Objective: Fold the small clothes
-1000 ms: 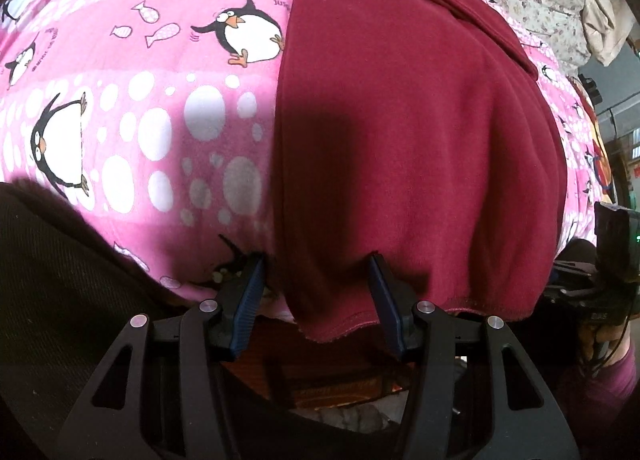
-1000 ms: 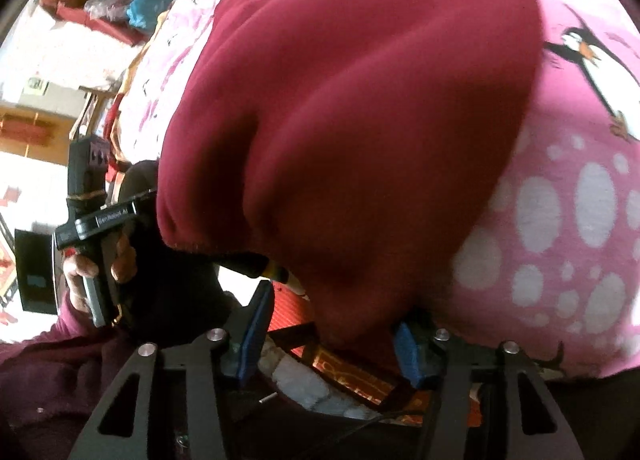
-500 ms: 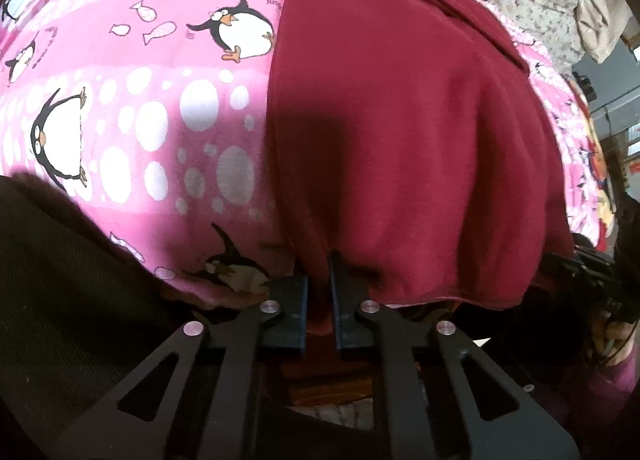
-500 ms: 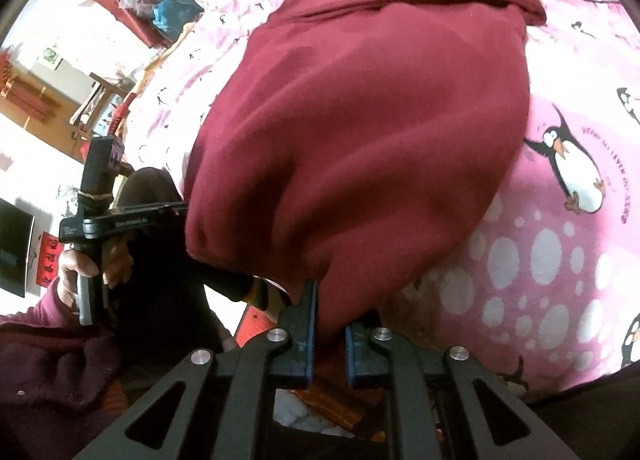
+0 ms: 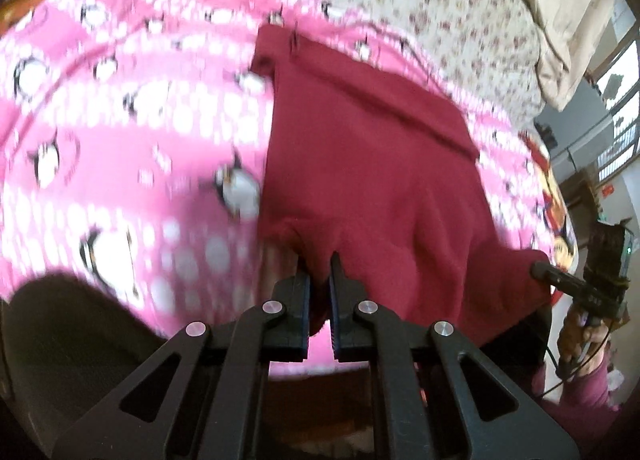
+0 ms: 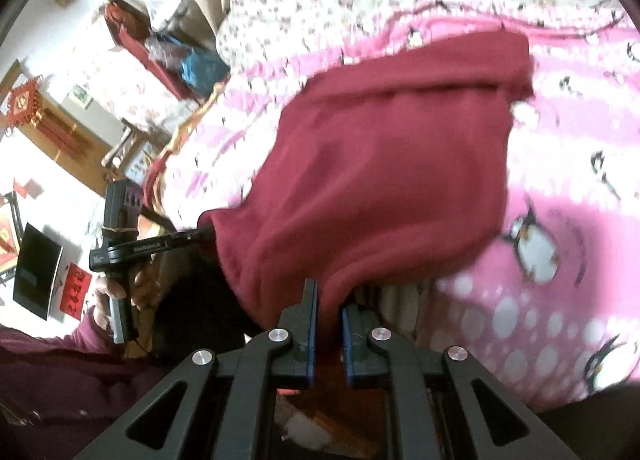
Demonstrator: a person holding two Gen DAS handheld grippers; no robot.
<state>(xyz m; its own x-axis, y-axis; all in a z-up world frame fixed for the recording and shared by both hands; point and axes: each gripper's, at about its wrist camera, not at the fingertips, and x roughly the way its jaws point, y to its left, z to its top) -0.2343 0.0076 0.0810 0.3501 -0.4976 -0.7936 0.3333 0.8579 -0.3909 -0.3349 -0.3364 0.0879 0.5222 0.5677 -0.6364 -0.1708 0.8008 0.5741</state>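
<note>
A dark red garment point(image 5: 372, 163) lies on a pink penguin-print blanket point(image 5: 120, 131), its near hem lifted off the bed. My left gripper point(image 5: 319, 280) is shut on the hem's left corner, cloth pinched between the pads. My right gripper point(image 6: 330, 300) is shut on the hem's right corner of the same dark red garment point(image 6: 392, 171). In the left wrist view the right gripper point(image 5: 538, 270) shows at the far right, held by a hand. In the right wrist view the left gripper point(image 6: 206, 234) grips the garment's other corner. The far end of the garment still rests flat on the blanket.
A floral white sheet point(image 5: 420, 7) covers the bed beyond the pink blanket point(image 6: 560, 187). A beige pillow point(image 5: 568, 31) lies at the far right corner. Room furniture and red wall hangings point(image 6: 28, 107) show past the bed's edge. A dark sleeve point(image 6: 60, 380) fills the lower left.
Both grippers closed on the near hem, then rose with it. The garment's near edge has come up off the blanket and more of the bed beyond is in view.
</note>
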